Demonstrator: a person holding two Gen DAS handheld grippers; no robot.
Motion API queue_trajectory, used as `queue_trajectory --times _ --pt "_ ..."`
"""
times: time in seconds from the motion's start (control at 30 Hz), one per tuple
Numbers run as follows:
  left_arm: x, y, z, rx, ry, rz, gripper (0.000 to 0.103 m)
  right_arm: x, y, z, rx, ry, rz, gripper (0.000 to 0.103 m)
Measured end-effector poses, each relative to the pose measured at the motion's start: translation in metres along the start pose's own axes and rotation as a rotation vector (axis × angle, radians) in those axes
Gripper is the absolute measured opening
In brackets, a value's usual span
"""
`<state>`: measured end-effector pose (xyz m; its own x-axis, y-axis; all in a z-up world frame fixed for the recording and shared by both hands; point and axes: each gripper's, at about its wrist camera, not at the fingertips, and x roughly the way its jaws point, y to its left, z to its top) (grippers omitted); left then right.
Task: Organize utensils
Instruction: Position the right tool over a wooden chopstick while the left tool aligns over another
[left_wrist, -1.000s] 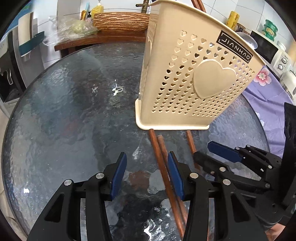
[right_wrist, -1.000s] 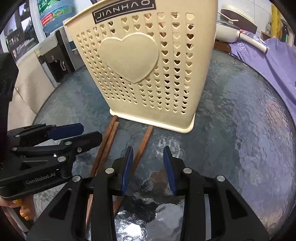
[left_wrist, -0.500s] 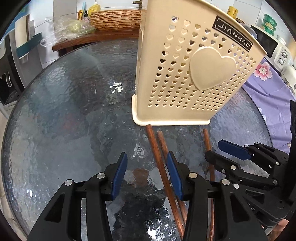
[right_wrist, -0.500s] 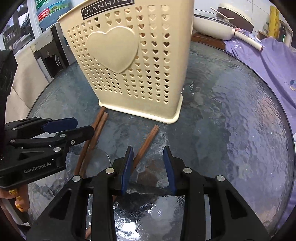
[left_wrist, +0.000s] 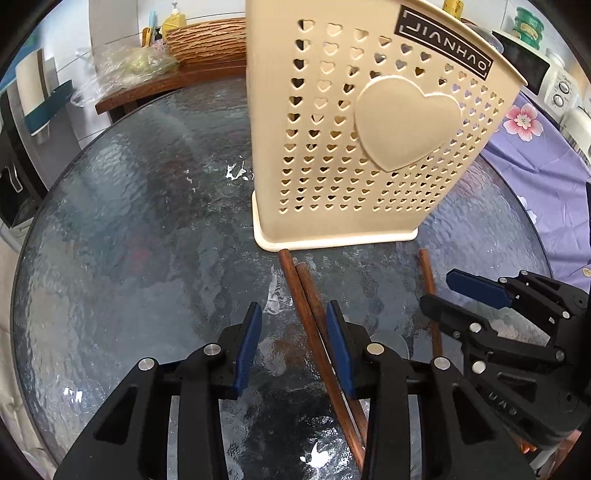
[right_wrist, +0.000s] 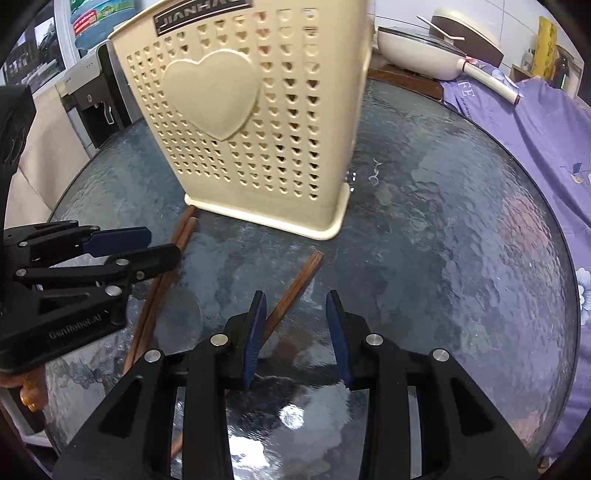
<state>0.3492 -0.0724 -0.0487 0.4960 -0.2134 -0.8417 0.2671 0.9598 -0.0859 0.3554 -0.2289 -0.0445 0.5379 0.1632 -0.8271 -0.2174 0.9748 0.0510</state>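
A cream utensil holder, perforated with hearts, stands upright on the round glass table. Three brown chopsticks lie in front of it. A pair of chopsticks runs between the jaws of my left gripper, close to the right pad. These jaws are closing, and the pads do not touch the wood. A single chopstick lies just inside the left pad of my right gripper, which stands open and holds nothing. Each view shows the other gripper alongside.
Purple flowered cloth borders the table's right side. A wooden shelf holds a woven basket at the back. A cream pan sits behind the holder, and a water dispenser stands to the left. A person's fingers hold the left gripper.
The left jaws have narrowed a little around the pair of chopsticks. Both views have shifted slightly, so the holder looks farther off. The chopsticks have not moved on the glass.
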Motion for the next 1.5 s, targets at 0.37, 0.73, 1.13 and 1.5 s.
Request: queue_trajectory --times 0.37,0.73,1.13,1.5 --pt "-0.006 0.021 -0.010 -0.007 -0.001 0.012 0.035 -0.004 -0.012 -0.005 0.006 -0.006 -0.010 0.034" --pt "-0.006 0.021 -0.013 0.004 -0.005 0.024 0.035 -0.005 -0.007 -0.006 -0.002 -0.011 -0.025 0.035" --pt "-0.015 0.012 -0.017 -0.001 -0.047 0.023 0.035 -0.007 -0.018 -0.009 0.001 -0.007 -0.029 0.035" --pt "-0.040 0.013 -0.035 0.005 -0.087 0.016 0.035 -0.008 -0.019 -0.012 -0.006 -0.018 -0.031 0.035"
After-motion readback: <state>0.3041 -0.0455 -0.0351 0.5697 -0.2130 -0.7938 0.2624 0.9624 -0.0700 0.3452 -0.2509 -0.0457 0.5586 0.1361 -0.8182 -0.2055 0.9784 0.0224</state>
